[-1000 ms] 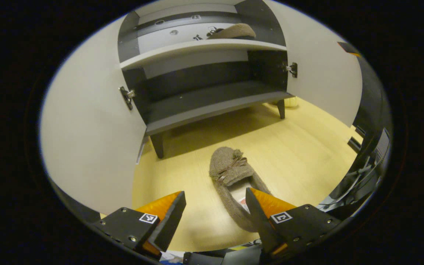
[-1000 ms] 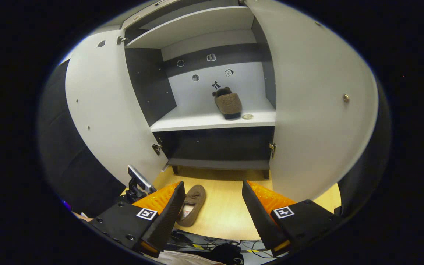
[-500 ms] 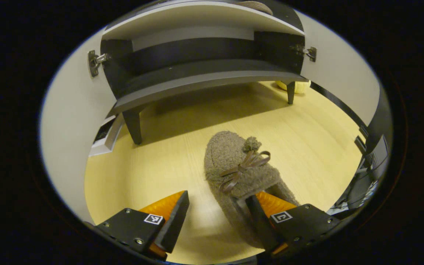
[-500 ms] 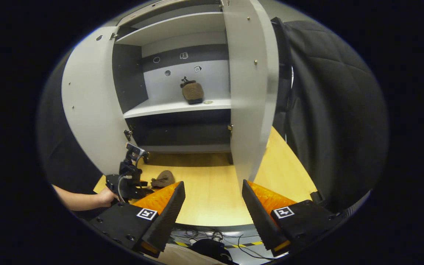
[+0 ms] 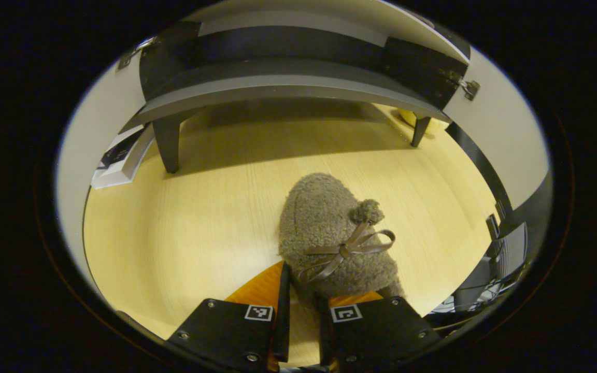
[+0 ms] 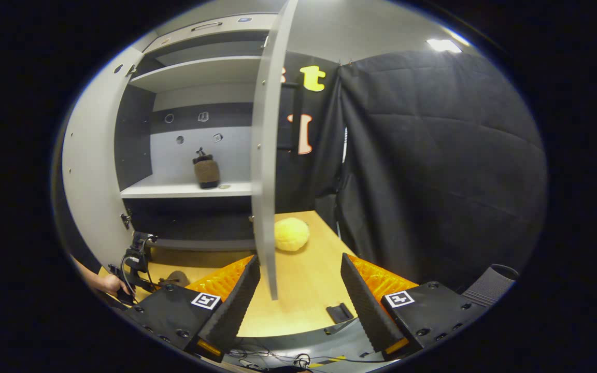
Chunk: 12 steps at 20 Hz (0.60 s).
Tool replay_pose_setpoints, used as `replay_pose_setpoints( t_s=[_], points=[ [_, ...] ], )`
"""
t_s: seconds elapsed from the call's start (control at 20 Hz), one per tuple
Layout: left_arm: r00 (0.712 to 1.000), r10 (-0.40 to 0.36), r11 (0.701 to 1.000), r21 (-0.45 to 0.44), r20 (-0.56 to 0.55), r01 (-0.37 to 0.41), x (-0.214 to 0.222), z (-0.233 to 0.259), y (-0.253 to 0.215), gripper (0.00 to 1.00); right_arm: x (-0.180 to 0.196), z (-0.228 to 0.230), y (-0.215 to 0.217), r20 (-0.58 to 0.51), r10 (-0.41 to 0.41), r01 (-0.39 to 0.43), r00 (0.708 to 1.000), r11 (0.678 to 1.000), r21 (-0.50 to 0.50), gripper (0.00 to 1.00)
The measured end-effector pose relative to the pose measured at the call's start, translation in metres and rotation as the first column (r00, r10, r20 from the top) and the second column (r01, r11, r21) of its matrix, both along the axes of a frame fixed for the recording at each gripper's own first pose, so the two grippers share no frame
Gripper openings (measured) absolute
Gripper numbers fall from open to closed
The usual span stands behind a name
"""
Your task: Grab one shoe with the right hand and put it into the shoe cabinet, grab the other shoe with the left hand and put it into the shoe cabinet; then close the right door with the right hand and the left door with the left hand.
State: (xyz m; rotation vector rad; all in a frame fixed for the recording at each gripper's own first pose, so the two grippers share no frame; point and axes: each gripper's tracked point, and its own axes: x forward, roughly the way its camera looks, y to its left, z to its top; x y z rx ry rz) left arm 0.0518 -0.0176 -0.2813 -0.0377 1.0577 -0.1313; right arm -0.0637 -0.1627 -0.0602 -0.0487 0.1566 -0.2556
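Left gripper view. A pale wooden floor [image 5: 200,217] runs ahead to the shoe cabinet [image 5: 288,85], raised on dark legs, its lowest shelf bare. The left gripper [image 5: 301,305] has its jaws drawn nearly together on the near edge of a fuzzy brown shoe [image 5: 329,233] lying on the floor just ahead; both fingers appear to press the shoe's rim, though the contact itself is partly hidden. Count: one shoe here, with one bow.

Right gripper view. Black cloth walls stand ahead and to the right. The right gripper [image 6: 298,290] holds nothing, its jaws wide apart. Ahead to the left the cabinet stands open, with one shoe on the shelf [image 6: 206,172]. Directly ahead is the edge of the right door [image 6: 265,155]; the left door [image 6: 88,171] is also open. A yellow ball [image 6: 291,234] lies beyond.

Step in hand, as judged: the second shoe's pickup. Next, lift it onto a shelf; both doors remain to close.
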Motion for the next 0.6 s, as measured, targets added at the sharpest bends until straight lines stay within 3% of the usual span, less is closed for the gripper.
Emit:
replay_pose_setpoints(
  t_s=[0.1, 0.15, 0.2, 0.25, 0.3, 0.4, 0.45, 0.6],
  points=[
    [1.000, 0.004, 0.999, 0.042, -0.001, -0.004, 0.009, 0.000, 0.003, 0.26, -0.008, 0.009, -0.020, 0.029, -0.058, 0.058, 0.998, 0.998, -0.004, 0.99],
    [1.000, 0.012, 0.998, 0.061, -0.019, -0.011, 0.004, -0.001, 0.002, 0.12, -0.011, 0.015, -0.028, 0.051, -0.082, 0.083, 0.995, 0.997, 0.000, 0.99],
    [1.000, 0.017, 0.996, 0.090, 0.002, -0.017, 0.006, 0.003, 0.005, 0.13, -0.013, 0.022, -0.035, 0.074, -0.104, 0.103, 0.992, 0.995, 0.015, 0.94],
    [1.000, 0.016, 0.995, 0.094, -0.008, -0.015, 0.009, -0.008, 0.000, 0.03, -0.016, 0.027, -0.039, 0.098, -0.118, 0.115, 0.988, 0.993, 0.033, 0.94],
    [1.000, 0.005, 0.995, 0.103, -0.003, -0.005, 0.009, -0.005, -0.003, 0.03, -0.019, 0.032, -0.042, 0.117, -0.132, 0.127, 0.984, 0.991, 0.048, 0.99],
    [1.000, -0.005, 0.993, 0.114, 0.002, 0.004, 0.008, -0.002, -0.003, 0.03, -0.025, 0.030, -0.057, 0.116, -0.170, 0.165, 0.979, 0.985, 0.053, 0.99],
    [1.000, 0.010, 0.993, 0.121, 0.012, -0.012, 0.009, 0.004, 0.001, 0.02, -0.029, 0.031, -0.060, 0.111, -0.179, 0.175, 0.978, 0.983, 0.049, 0.93],
    [0.997, 0.038, 0.993, 0.107, 0.066, -0.045, 0.006, 0.025, -0.001, 0.02, -0.027, 0.040, -0.066, 0.110, -0.179, 0.173, 0.978, 0.983, 0.060, 0.99]
  ],
)
